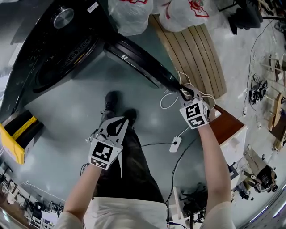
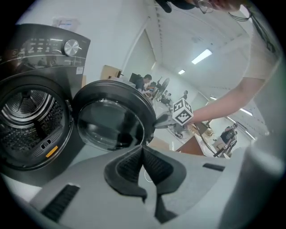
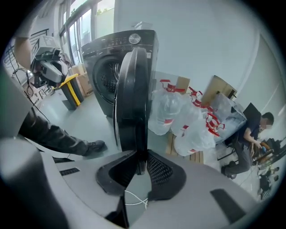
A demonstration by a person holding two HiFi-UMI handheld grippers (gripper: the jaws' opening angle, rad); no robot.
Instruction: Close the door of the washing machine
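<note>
A black front-loading washing machine (image 1: pixel 58 49) stands at the top left of the head view, its drum (image 2: pixel 27 116) open. Its round door (image 1: pixel 138 60) swings out to the right. My right gripper (image 1: pixel 183 91) is at the door's free edge; in the right gripper view the thin rim of the door (image 3: pixel 132 98) is pinched between the two pads of that gripper (image 3: pixel 142 161). My left gripper (image 1: pixel 119 123) hangs lower, above the person's legs and apart from the machine. Seen from its own camera, the left gripper (image 2: pixel 143 152) has its pads together with nothing in them, facing the door glass (image 2: pixel 111 120).
White plastic bags (image 1: pixel 134 13) lie on a wooden pallet (image 1: pixel 196 53) behind the door. A yellow and black box (image 1: pixel 18 134) sits left of the machine. A white cable and small box (image 1: pixel 175 144) lie on the floor by the person's shoes (image 1: pixel 114 100).
</note>
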